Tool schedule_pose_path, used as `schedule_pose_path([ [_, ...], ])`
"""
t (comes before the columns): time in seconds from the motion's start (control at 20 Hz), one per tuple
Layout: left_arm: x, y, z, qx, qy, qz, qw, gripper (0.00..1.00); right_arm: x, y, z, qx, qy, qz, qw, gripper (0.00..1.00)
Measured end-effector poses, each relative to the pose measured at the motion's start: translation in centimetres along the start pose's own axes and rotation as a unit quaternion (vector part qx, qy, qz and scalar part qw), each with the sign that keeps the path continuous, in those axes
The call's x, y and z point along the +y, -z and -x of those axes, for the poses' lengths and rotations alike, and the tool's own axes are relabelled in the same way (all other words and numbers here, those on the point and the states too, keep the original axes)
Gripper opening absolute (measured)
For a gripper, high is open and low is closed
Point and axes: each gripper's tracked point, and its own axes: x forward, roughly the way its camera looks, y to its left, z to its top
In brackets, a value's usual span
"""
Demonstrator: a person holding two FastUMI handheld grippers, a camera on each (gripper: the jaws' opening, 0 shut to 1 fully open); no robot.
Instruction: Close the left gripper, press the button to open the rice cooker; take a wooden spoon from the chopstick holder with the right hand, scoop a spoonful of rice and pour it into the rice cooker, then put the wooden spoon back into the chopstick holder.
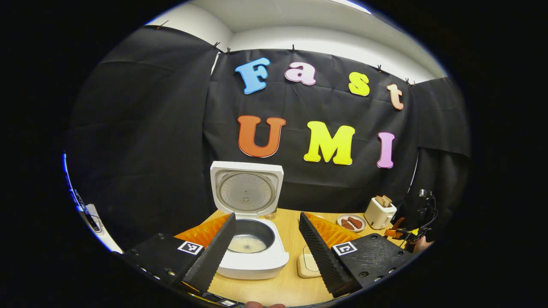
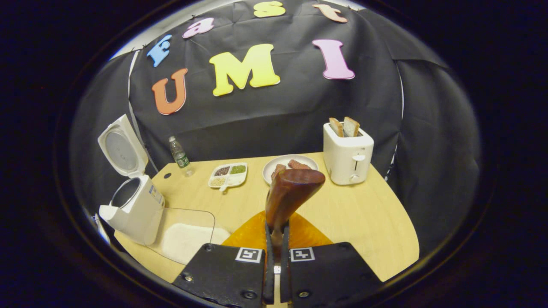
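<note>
The white rice cooker (image 1: 252,256) stands on the wooden table with its lid (image 1: 246,192) raised; a pale layer lies in the bottom of its pot (image 1: 250,241). My left gripper (image 1: 267,252) hangs in front of it, open, with the cooker showing between the two fingers. My right gripper (image 2: 277,241) is shut on the handle of a dark wooden spoon (image 2: 291,192), whose bowl stands up ahead of the fingers over the table's middle. The right gripper view has the cooker (image 2: 135,209) at the far left, and beside it a clear box of white rice (image 2: 184,237).
A white toaster (image 2: 346,156) with two bread slices stands at the back right, beside a plate of sausages (image 2: 269,169). A divided tray of grains (image 2: 228,174) and a small bottle (image 2: 177,154) sit at the back. The table edge (image 2: 402,261) curves near right.
</note>
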Motion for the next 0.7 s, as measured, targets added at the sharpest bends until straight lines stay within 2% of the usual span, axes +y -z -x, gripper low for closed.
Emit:
schedule_pose_path([
  [0.35,-1.1,-0.5,-1.5,0.0,-0.005,-0.031,1.0,0.94,-0.4,3.3,-2.6,0.023,-0.004,-0.005,1.0,0.12],
  [0.7,-1.1,-2.2,-2.2,-0.035,-0.009,-0.053,0.998,0.94,0.3,2.1,-2.0,0.01,-0.007,0.004,1.0,0.2],
])
